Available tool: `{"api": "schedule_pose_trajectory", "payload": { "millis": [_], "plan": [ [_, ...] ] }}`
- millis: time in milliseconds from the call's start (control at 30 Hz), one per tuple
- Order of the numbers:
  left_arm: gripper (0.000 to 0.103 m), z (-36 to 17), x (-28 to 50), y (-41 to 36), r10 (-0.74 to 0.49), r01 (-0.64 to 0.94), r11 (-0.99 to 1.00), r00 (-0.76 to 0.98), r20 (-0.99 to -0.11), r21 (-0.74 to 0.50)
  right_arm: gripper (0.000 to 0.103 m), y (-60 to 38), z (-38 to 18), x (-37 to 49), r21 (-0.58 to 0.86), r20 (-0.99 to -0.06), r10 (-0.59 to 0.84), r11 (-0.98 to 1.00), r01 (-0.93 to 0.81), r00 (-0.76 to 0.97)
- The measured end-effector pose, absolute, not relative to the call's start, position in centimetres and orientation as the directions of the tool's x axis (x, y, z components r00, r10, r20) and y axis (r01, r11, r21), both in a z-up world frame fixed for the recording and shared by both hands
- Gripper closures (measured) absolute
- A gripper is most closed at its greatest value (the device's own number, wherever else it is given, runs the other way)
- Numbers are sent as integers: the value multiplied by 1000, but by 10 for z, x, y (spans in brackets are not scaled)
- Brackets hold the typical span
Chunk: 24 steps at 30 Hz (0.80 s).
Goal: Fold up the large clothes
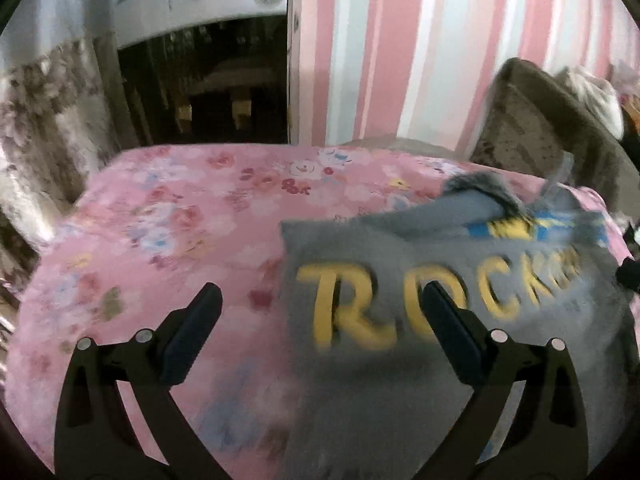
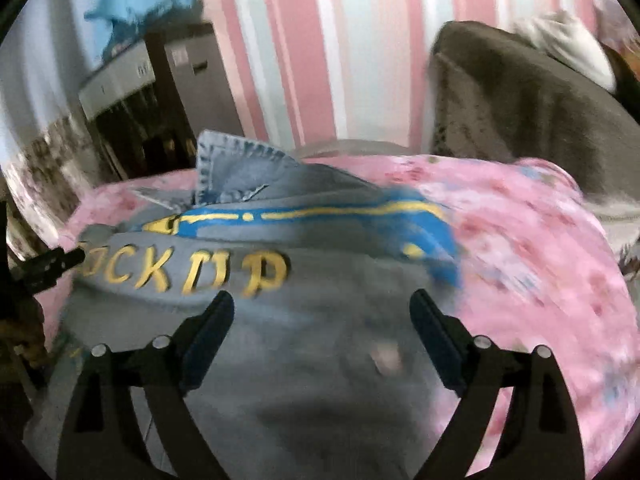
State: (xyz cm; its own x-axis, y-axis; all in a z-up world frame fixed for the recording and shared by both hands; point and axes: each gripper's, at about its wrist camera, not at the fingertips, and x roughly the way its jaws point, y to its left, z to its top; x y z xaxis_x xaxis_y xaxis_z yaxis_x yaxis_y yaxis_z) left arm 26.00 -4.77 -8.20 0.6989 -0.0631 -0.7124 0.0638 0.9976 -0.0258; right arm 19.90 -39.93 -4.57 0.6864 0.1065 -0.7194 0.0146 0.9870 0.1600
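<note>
Left gripper (image 1: pixel 322 316) and right gripper (image 2: pixel 322 320) both hang jaws wide apart, holding nothing, over the near part of a grey garment (image 2: pixel 280 360). It lies flat on the pink floral bedspread (image 1: pixel 168 220), long axis left-right, yellow lettering (image 1: pixel 400 304) reading left to right, denim piece (image 2: pixel 232 168) at its far edge.

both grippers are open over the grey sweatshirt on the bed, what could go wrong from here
1. The grey sweatshirt lies close to the near edge of the pink floral bedspread; a careless pull might drag it off.
2. A denim piece sits at its far edge and could get caught into a fold.
3. The left gripper straddles the garment's left edge, while the right gripper hangs over its middle, so closing now may pinch uneven spots and skew the fold.
</note>
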Motion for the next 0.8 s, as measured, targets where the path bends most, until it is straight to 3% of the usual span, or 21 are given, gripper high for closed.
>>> {"api": "schedule_pose_trajectory", "payload": {
  "millis": [233,433,800],
  "plan": [
    [3,-55,145,-18,-80,82,996,756,-649,-27,11,-436,-29,86,147,-691,45,986,79,721],
    [3,-49,41,6,5,-4,1000,833,-553,3,11,-443,-32,8,127,-683,17,987,95,731],
    [3,-58,-61,19,45,-38,999,802,-596,25,11,-437,-32,-91,143,-683,4,981,129,731]
  ]
}}
